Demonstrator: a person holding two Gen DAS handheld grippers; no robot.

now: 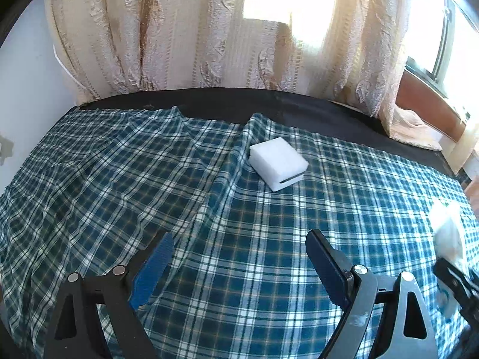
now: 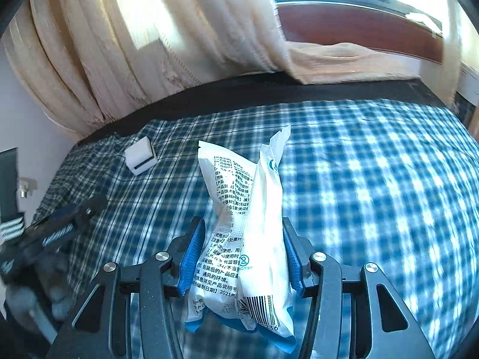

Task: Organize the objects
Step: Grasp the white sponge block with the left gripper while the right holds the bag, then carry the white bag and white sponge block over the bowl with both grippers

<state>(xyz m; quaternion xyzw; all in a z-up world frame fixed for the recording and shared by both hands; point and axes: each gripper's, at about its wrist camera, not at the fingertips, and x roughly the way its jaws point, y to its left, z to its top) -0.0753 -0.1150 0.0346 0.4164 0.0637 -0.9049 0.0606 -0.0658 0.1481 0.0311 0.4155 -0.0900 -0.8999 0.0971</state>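
Between the blue-padded fingers of the right gripper (image 2: 243, 254), a white plastic packet (image 2: 239, 224) sits clamped, crumpled, standing roughly upright, printed text and a barcode facing the camera, blue edge at its bottom. Fingers closed onto both sides of the packet, held above the plaid cloth (image 2: 359, 194).

Left gripper (image 1: 239, 264) spread wide, nothing between its fingers, hovering over the blue-white plaid cloth (image 1: 119, 179). Same gripper shows at the left edge of the right wrist view (image 2: 60, 227), blurred.

White box (image 1: 278, 163) lies flat on the cloth, beyond the left gripper, just right of a raised fold, with a dark slot on its near side. In the right wrist view the box (image 2: 140, 155) sits far left, well apart from the packet. From the left wrist view the packet (image 1: 447, 230) shows only as a white blur at the right edge.

Cloth covers a dark worktop (image 1: 269, 104), with a bare black strip at the far edge. Cream patterned curtains (image 1: 149, 30) hang behind; bright window (image 1: 443, 30) at right with a reddish-brown sill (image 2: 344, 27).
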